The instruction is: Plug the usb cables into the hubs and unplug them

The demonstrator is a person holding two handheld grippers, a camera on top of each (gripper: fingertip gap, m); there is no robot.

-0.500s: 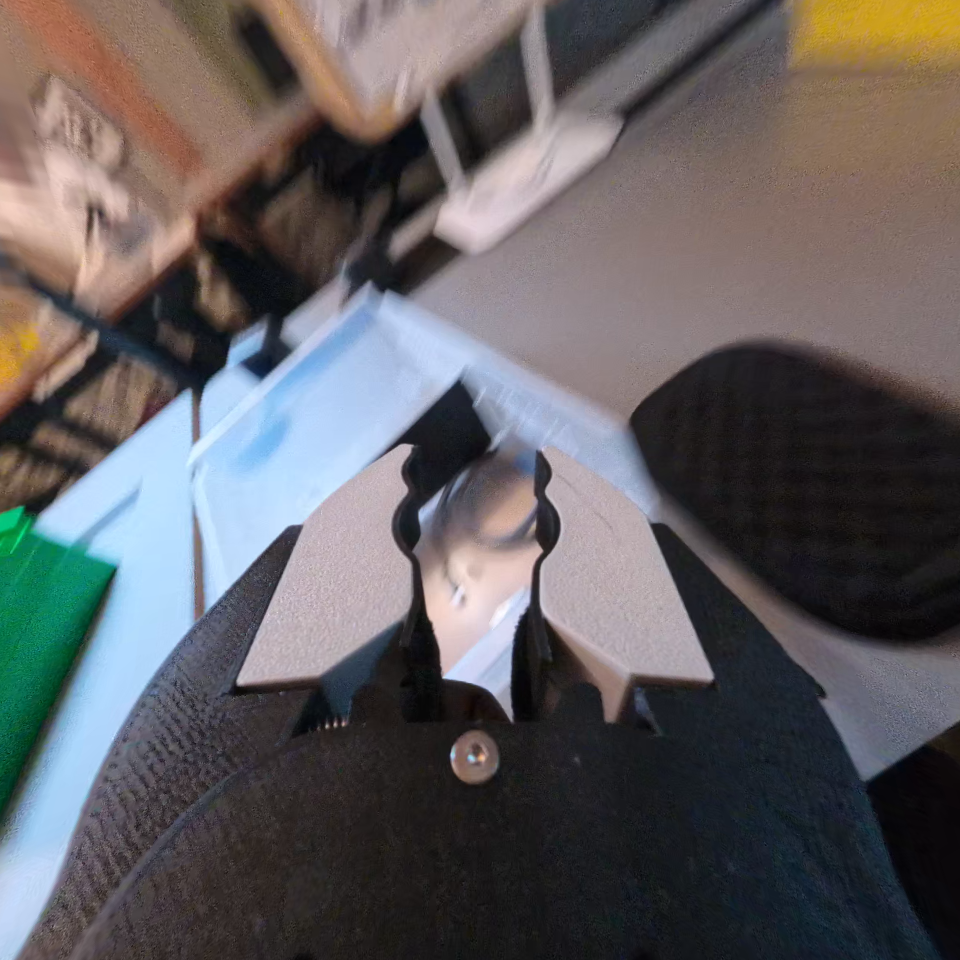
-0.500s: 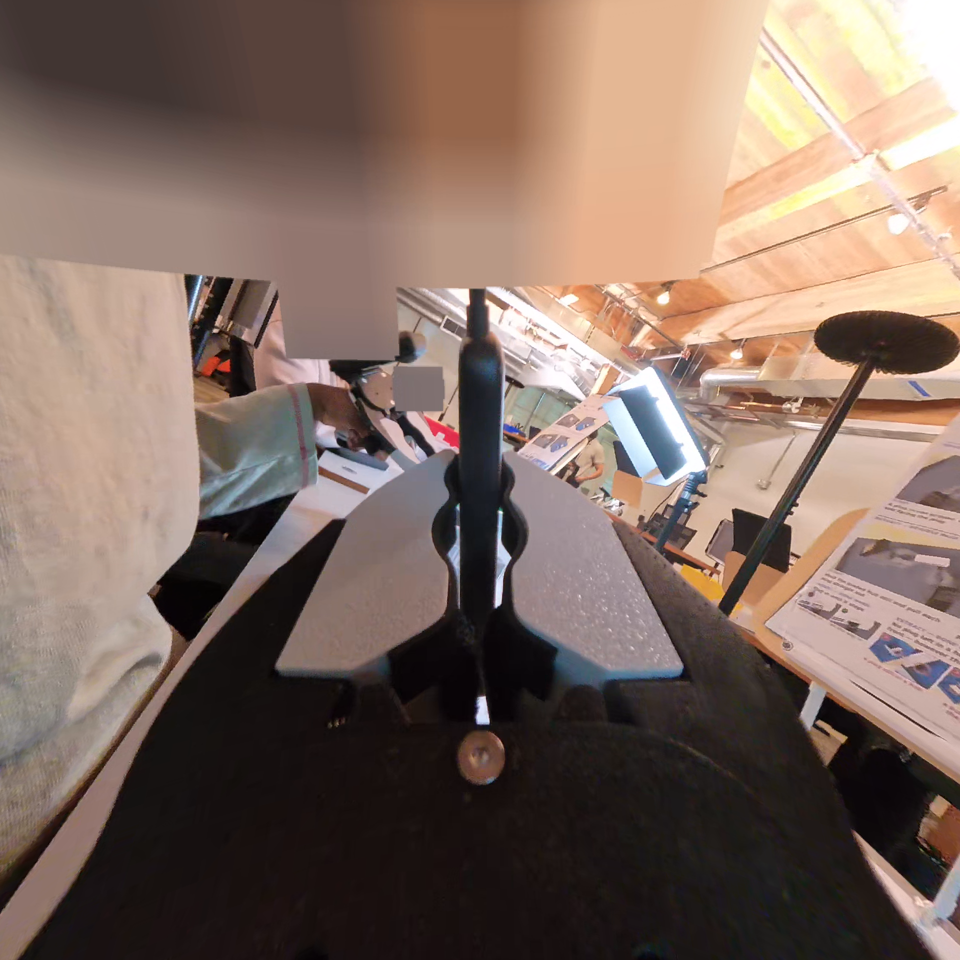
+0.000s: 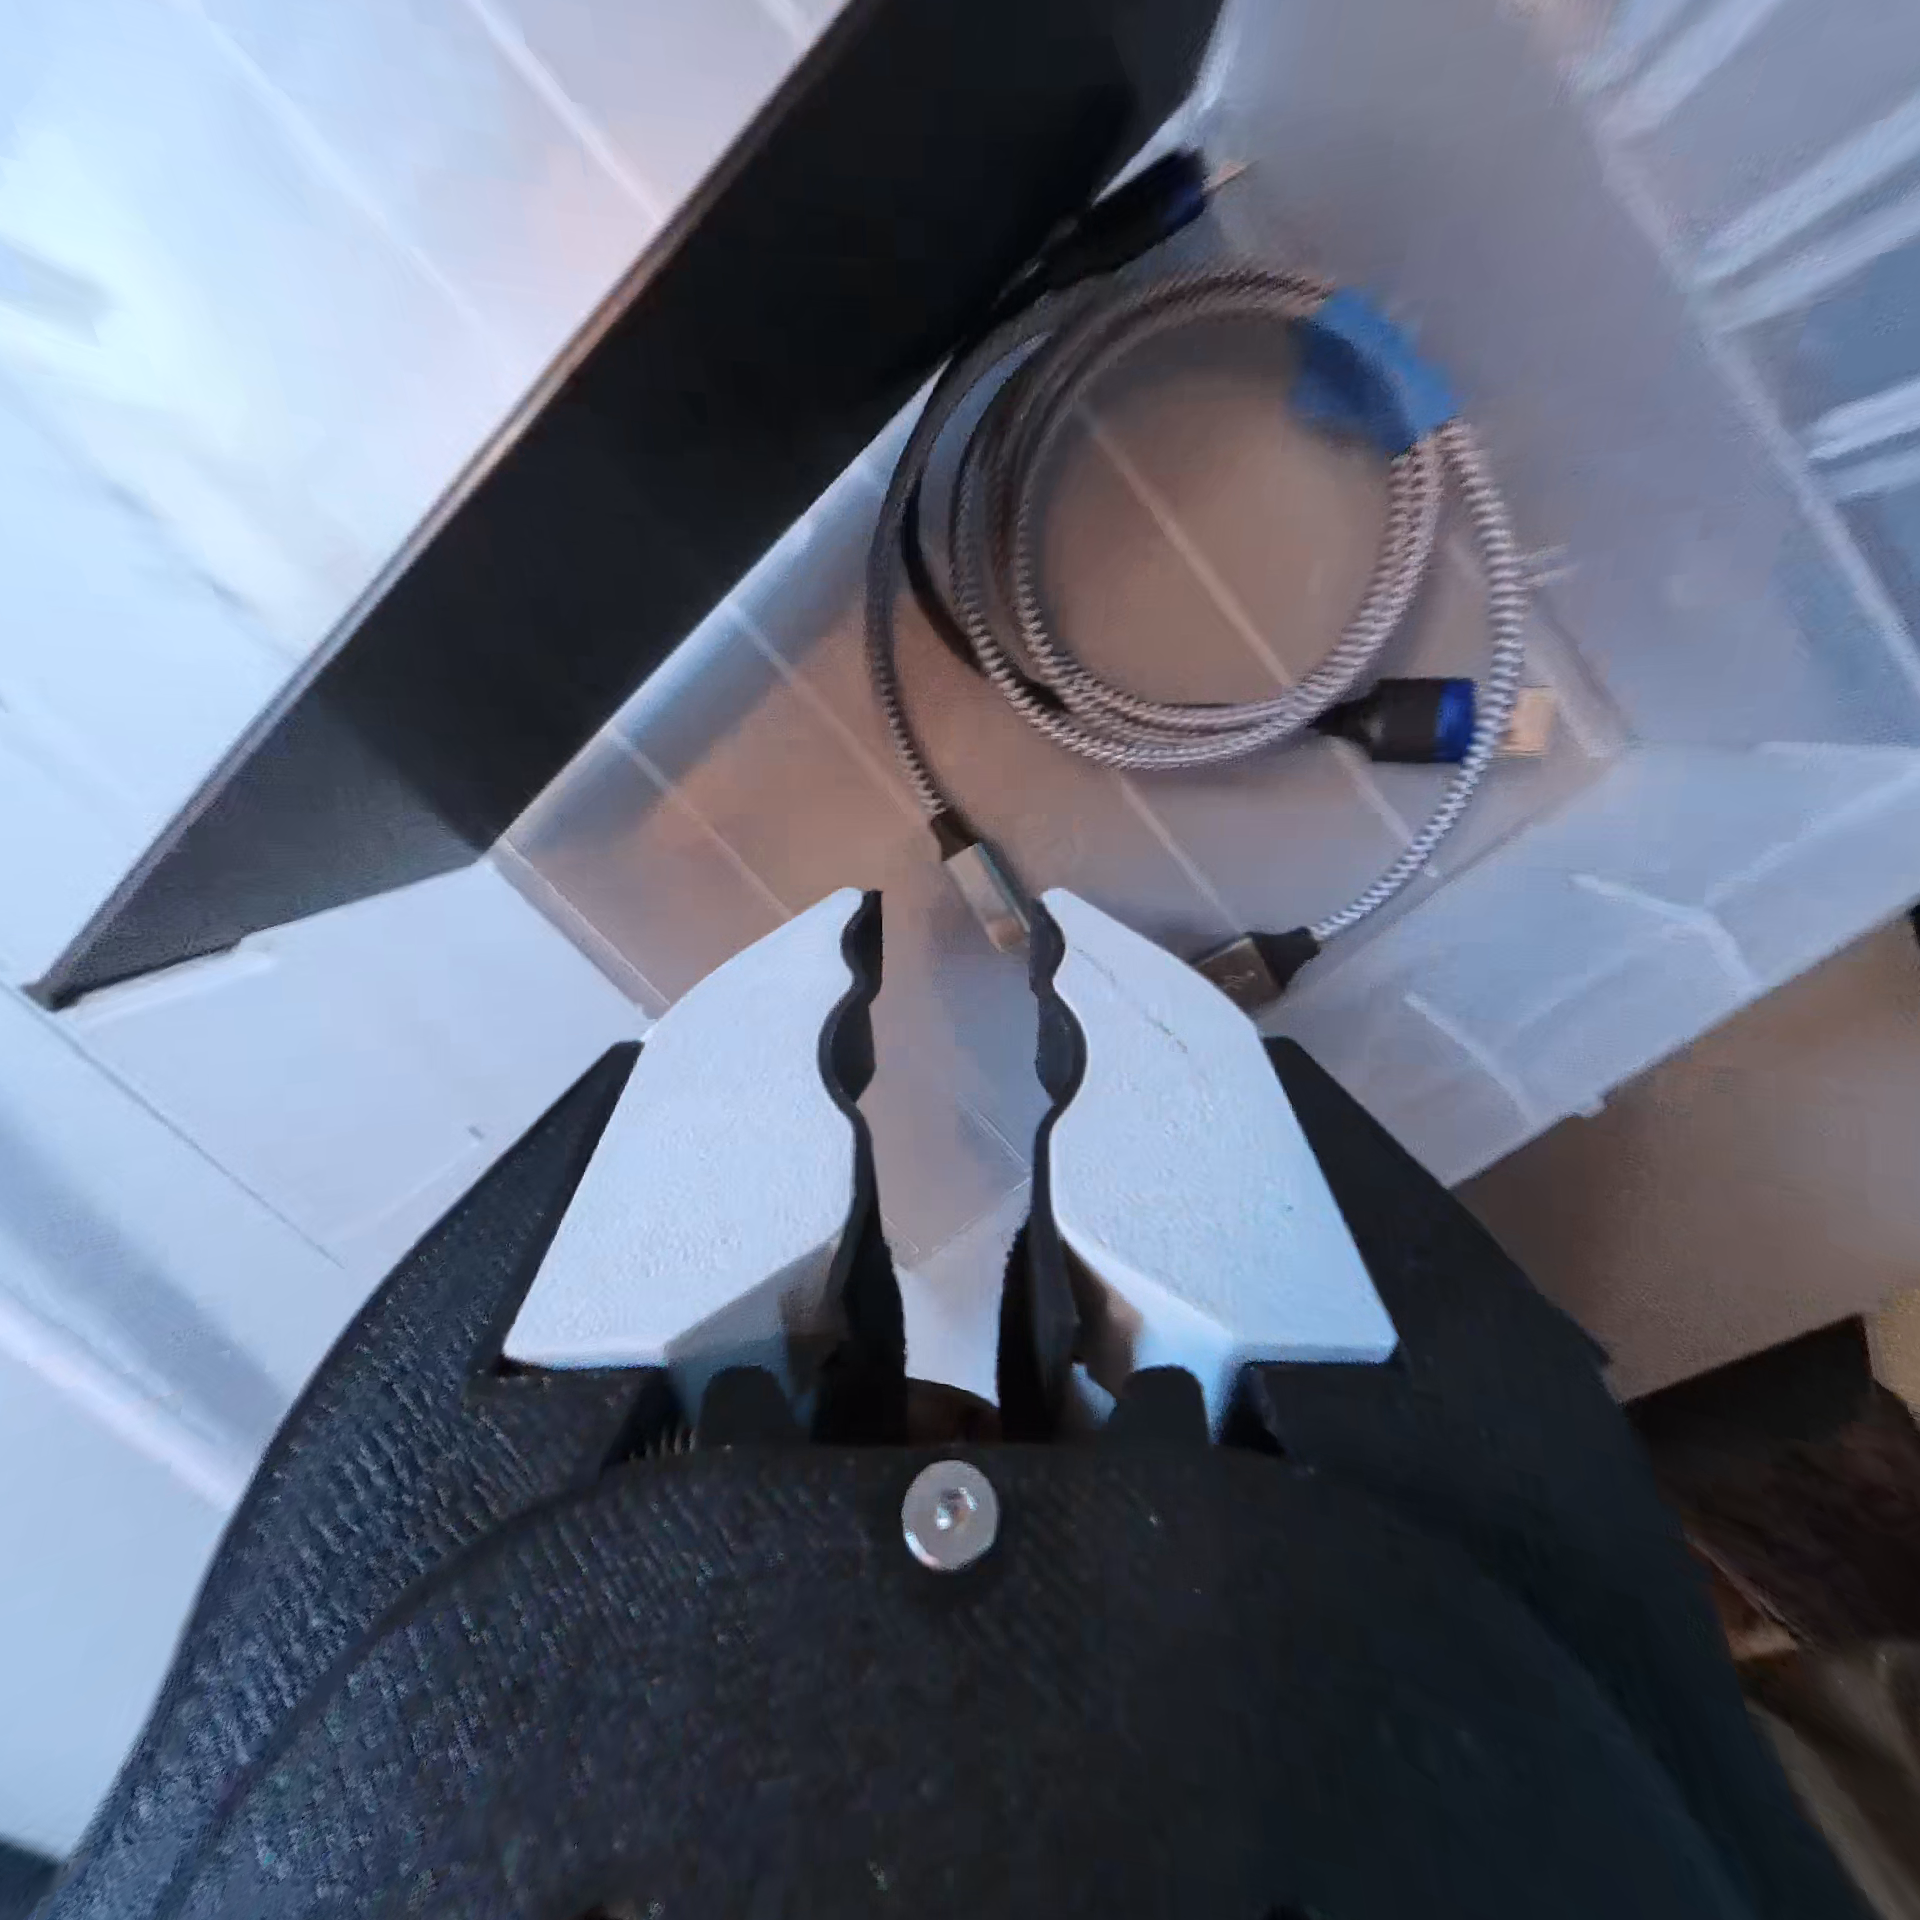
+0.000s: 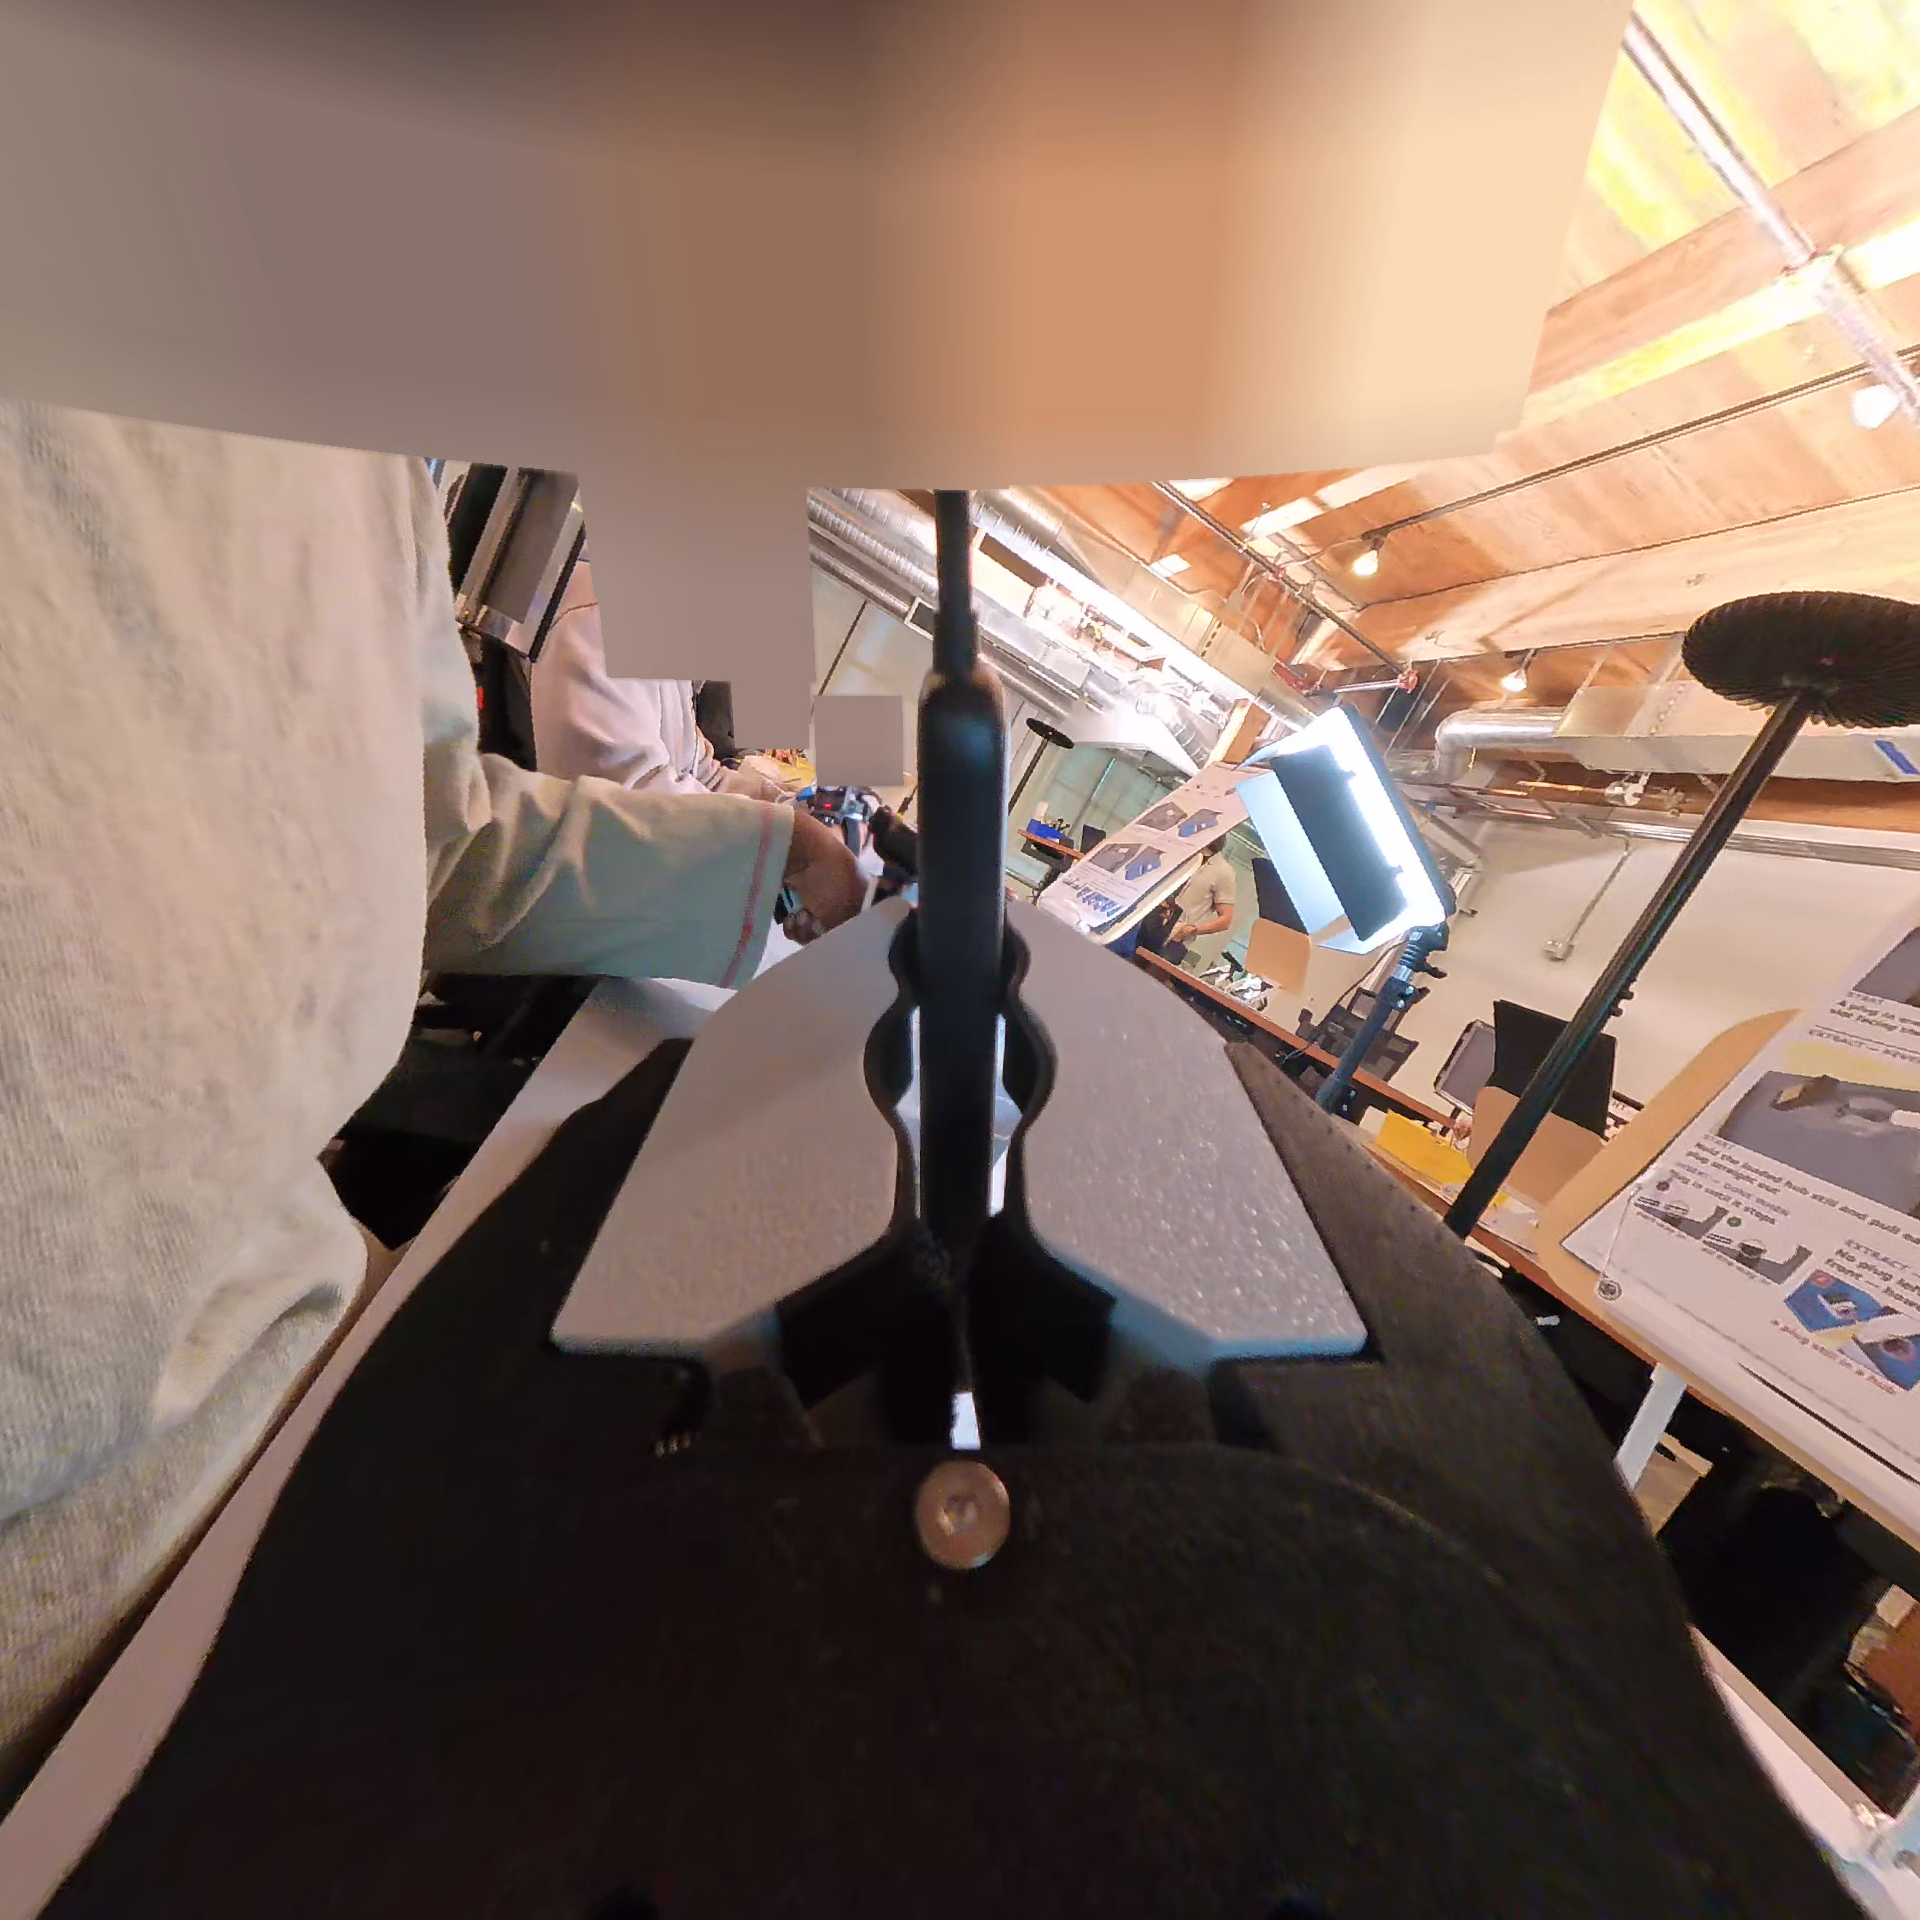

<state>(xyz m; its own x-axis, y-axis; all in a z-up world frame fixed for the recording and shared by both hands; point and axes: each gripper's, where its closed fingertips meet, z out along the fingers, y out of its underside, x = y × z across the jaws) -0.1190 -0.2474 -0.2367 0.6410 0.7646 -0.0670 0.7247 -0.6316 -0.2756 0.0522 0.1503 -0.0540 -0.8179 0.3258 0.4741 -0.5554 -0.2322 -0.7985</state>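
Note:
My left gripper (image 3: pixel 951 914) is open and empty, pointing down into a clear plastic bin (image 3: pixel 1558 883). A coil of grey braided USB cables (image 3: pixel 1226 717) lies in the bin, bound with blue tape (image 3: pixel 1351 353). One metal plug (image 3: pixel 982 883) lies just beyond my right fingertip. A black plug with a blue ring (image 3: pixel 1403 717) and another black plug (image 3: pixel 1257 961) lie farther right. My right gripper (image 4: pixel 961 935) is shut on a slim black hub (image 4: pixel 961 810), held upright and edge-on, with its cable (image 4: pixel 954 561) running up.
A flat black panel (image 3: pixel 623 468) lies across the bin's left side on white surfaces (image 3: pixel 208 312). In the right wrist view a person's sleeve (image 4: pixel 582 883) reaches in at left. A black stand (image 4: pixel 1621 935), a light panel (image 4: pixel 1340 831) and instruction sheets (image 4: pixel 1787 1195) stand at right. Tip to tip, the grippers are about 45 cm apart.
The left wrist view has swung from a blurred look across the floor to looking down into the bin of cables. A shiny blurred thing between its jaws no longer shows. The right gripper keeps its hold.

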